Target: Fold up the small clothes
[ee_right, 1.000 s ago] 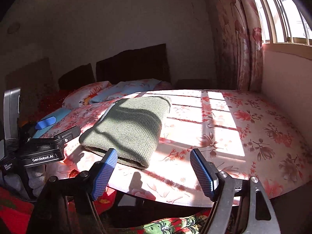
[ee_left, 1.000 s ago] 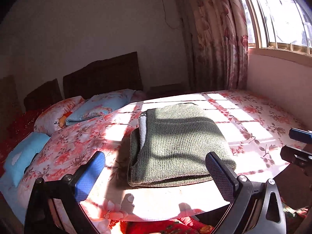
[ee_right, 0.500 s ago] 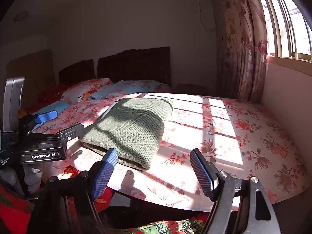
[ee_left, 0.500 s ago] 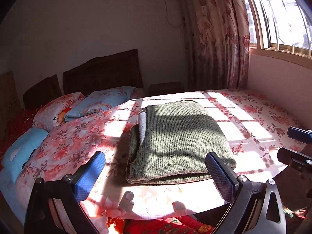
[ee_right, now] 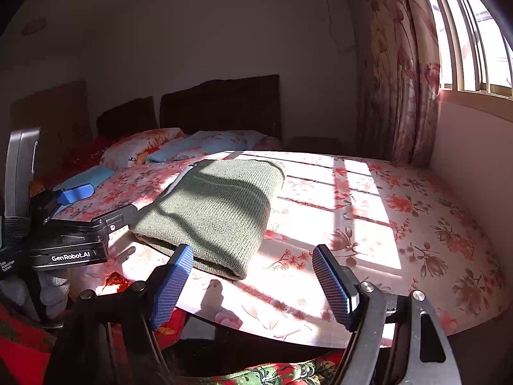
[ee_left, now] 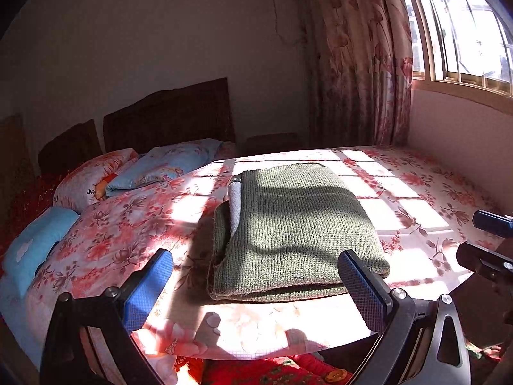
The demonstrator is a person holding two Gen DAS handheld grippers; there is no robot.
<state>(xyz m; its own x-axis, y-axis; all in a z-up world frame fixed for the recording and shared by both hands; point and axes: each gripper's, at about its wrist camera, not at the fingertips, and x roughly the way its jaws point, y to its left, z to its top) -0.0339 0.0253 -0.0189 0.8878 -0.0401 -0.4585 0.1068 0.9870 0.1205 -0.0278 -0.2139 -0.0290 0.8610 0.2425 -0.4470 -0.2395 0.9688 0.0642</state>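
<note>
Both grippers had drawn back a little from the folded olive-green knitted garment (ee_left: 298,224) on the floral-sheeted bed (ee_left: 416,199). The left gripper (ee_left: 256,285) and right gripper (ee_right: 253,284) hovered with jaws spread, holding nothing. The folding looked finished; next probably meant setting it aside.

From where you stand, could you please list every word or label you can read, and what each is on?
"GenRobot.AI": on the left hand-held gripper body.
Small white print on its left edge: too small to read reliably.
Dark letters on the floral pillow: cut off, unreadable.
</note>
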